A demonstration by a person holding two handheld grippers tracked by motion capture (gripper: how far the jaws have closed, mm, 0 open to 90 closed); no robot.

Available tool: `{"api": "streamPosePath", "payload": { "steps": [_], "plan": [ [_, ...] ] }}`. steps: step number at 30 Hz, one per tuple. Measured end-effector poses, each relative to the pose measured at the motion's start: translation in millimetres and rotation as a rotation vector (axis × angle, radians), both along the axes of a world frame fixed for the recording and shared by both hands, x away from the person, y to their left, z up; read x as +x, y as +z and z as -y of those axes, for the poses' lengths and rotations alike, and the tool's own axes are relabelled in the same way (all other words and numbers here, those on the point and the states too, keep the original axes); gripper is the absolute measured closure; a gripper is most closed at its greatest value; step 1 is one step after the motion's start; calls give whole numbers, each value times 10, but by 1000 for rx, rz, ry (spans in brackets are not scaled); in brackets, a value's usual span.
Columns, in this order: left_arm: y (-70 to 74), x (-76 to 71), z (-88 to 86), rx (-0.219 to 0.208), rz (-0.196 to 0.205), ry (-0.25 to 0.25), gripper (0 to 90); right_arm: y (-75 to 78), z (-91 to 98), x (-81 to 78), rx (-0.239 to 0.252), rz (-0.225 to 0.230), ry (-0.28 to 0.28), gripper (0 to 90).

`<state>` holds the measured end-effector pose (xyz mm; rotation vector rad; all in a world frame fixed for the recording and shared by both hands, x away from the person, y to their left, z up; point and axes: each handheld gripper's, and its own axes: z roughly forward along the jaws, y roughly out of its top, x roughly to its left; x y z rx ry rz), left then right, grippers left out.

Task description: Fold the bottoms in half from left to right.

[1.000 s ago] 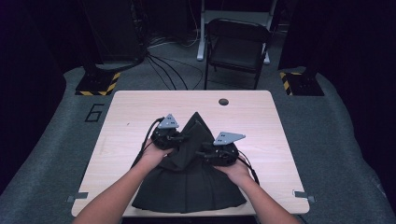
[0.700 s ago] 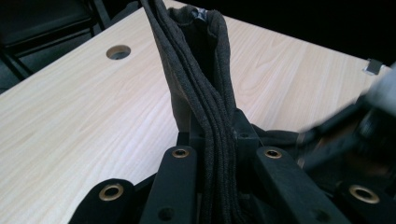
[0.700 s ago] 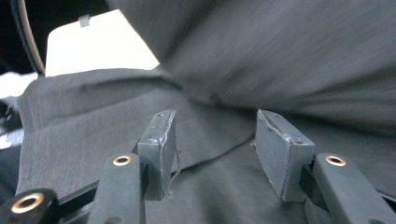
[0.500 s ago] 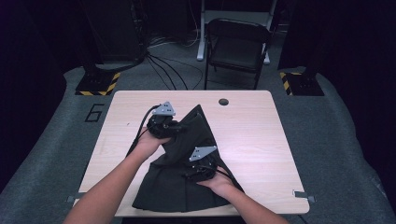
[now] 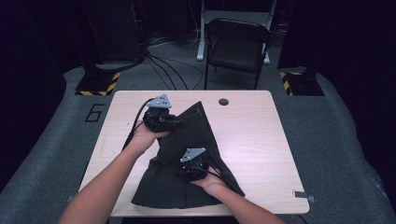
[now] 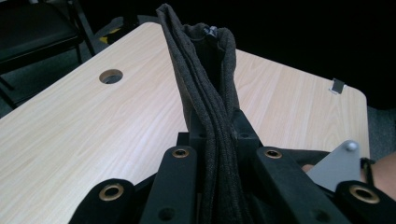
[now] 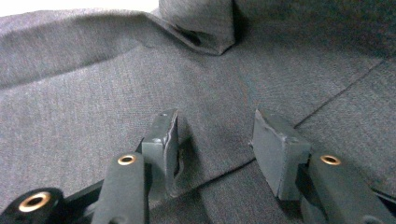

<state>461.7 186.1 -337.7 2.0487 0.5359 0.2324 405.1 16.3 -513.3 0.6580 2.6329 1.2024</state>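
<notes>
A dark grey garment (image 5: 191,133) lies spread on the wooden table (image 5: 261,130), its far point lifted. My left gripper (image 5: 179,120) is shut on a bunched fold of it at the upper left. In the left gripper view the cloth (image 6: 205,70) rises from between the jaws of the left gripper (image 6: 217,126). My right gripper (image 5: 183,164) rests on the garment's middle, nearer the person. In the right gripper view the right gripper (image 7: 217,135) stands open on flat cloth (image 7: 116,93). Its pads (image 7: 161,140) have just closed a little and do not pinch anything.
A round cable hole (image 5: 223,101) sits near the table's far edge. A folding chair (image 5: 238,46) and floor cables stand beyond the table. Bare tabletop lies to the right of the garment. The person's forearms reach in from the bottom edge.
The left gripper has risen and drawn the garment's top fold toward the far left. The right gripper has left the garment's right side and moved down to its middle.
</notes>
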Motion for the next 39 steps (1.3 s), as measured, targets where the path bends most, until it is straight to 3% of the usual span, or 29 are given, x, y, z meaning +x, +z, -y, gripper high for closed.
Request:
{"api": "streamPosePath", "payload": {
  "steps": [9,11,12,13,14,15,16,17,19,23,24,25,31,32,34,39],
  "plan": [
    [25,-15,12,-6,9,0,828,-15,-46,155,-11,22,-46,508],
    [32,-10,1,-4,13,-4,827,-14,-42,195,-14,31,-35,509],
    [35,-8,-4,-5,16,-3,827,-24,-48,219,-18,61,-40,509],
    [38,-7,-10,-6,15,-3,827,-7,-38,218,-20,24,-31,510],
    [45,-5,-18,-3,12,-7,827,-9,-34,227,-17,21,-34,513],
    [44,-6,-18,-6,17,0,827,-8,-21,263,-46,56,-30,515],
    [45,-5,-20,-7,18,-1,827,-18,-27,277,-24,55,-30,516],
    [45,-11,-20,-11,14,1,828,1,-11,285,-57,48,-23,518],
    [48,-10,-21,-8,23,-4,827,-8,-16,313,-49,75,-14,519],
    [56,-18,-22,-8,23,-10,827,13,-4,338,-68,62,-8,519],
    [57,-20,-24,-8,25,-7,827,16,4,354,-80,79,0,519],
    [58,-20,-28,-8,26,-6,827,0,5,369,-62,86,2,520],
    [54,-9,-58,-9,28,0,827,4,62,415,-52,53,-17,524],
    [49,-10,-57,-13,22,1,827,3,72,434,-52,65,-6,524],
    [48,-6,-56,-8,24,-1,827,4,80,424,-52,39,-20,524],
    [47,-3,-59,-10,30,4,827,1,74,416,-46,40,-26,523]
  ]
}}
